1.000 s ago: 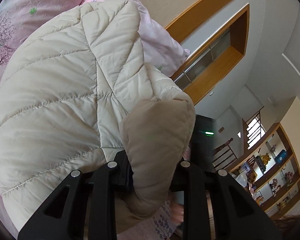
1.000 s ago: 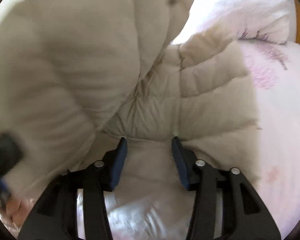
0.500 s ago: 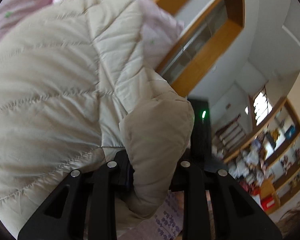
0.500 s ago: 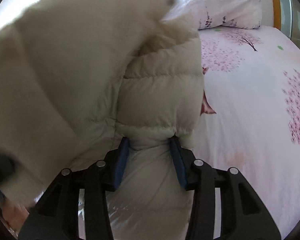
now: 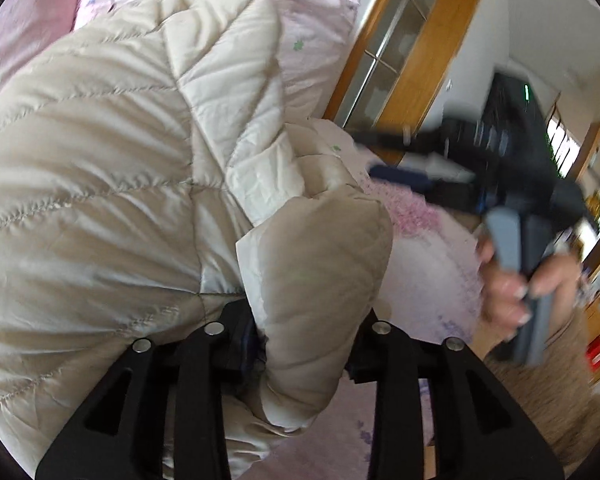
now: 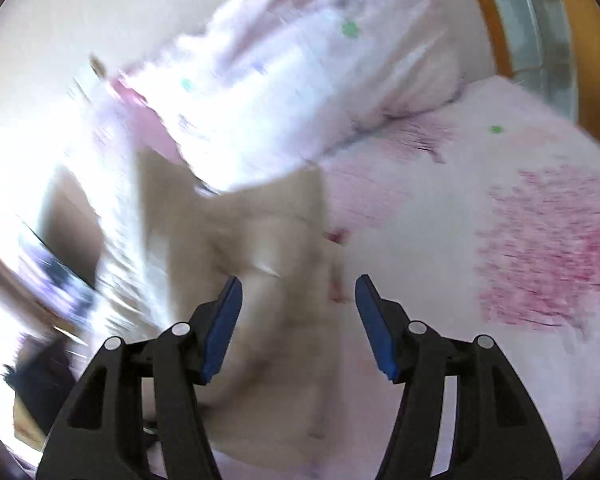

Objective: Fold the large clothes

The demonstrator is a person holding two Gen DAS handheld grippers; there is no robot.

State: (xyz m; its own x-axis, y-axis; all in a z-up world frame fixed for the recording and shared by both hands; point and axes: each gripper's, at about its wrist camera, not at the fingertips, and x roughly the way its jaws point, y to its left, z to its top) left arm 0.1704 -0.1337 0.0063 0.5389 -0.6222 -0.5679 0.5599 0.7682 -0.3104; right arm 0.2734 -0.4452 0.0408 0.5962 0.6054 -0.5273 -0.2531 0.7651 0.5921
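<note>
One puffy quilted jacket [image 5: 112, 184] fills the frame's left: light, soft, slippery, best pinched at seams. Left gripper [image 5: 308, 344], jaws just widening, clasps its cuff; right gripper [image 6: 298, 328], just released, holds nothing.

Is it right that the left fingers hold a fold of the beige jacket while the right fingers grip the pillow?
Not quite. The right wrist view shows the right fingers open, gripping nothing. The left fingers do hold the jacket.
</note>
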